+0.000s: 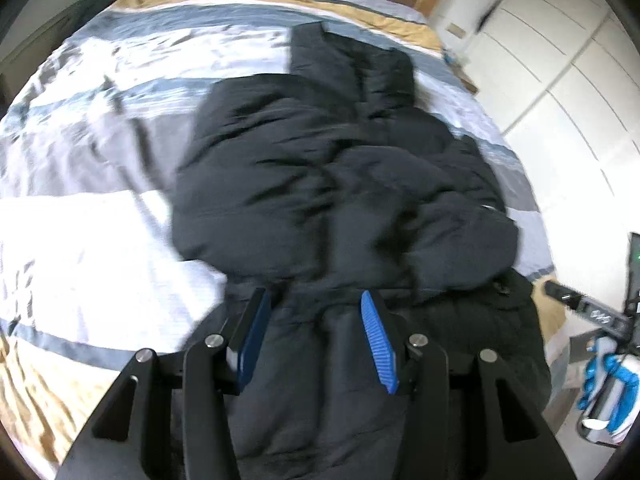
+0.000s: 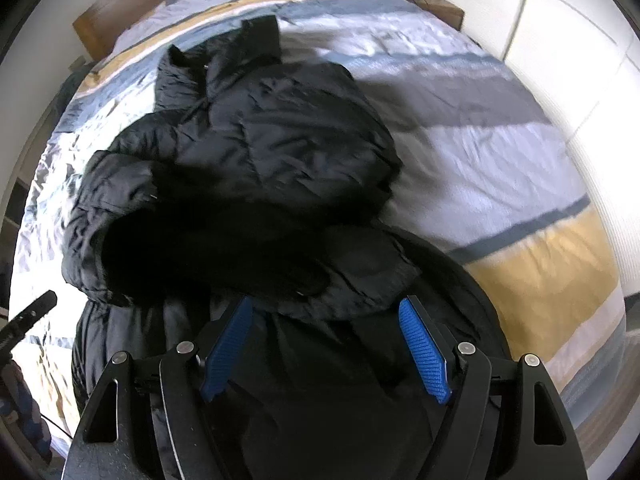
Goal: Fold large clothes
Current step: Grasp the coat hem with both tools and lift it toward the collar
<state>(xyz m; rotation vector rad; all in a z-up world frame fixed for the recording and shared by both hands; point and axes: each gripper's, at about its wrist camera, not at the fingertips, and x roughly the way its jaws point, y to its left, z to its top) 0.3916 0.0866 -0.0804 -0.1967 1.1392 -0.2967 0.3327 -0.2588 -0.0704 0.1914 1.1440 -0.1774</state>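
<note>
- Your left gripper (image 1: 316, 336) has its blue fingers (image 1: 378, 344) partly apart, with dark padded fabric of the black puffer jacket (image 1: 340, 168) bunched between them; whether the pads press on it you cannot tell from this blurred view
- Your right gripper (image 2: 326, 350) has its fingers (image 2: 424, 350) wide apart over the near hem of the jacket, and dark cloth lies under and between them; a grip cannot be made out
- The jacket lies on the bed (image 1: 80, 232), collar towards the wooden headboard (image 2: 132, 4), its body rumpled and partly doubled over itself
- The bed's striped cover (image 2: 520, 152) in white, grey, blue and mustard lies all around the jacket
- No container shows in either view; white cupboard doors (image 1: 560, 60) stand beside the bed
</note>
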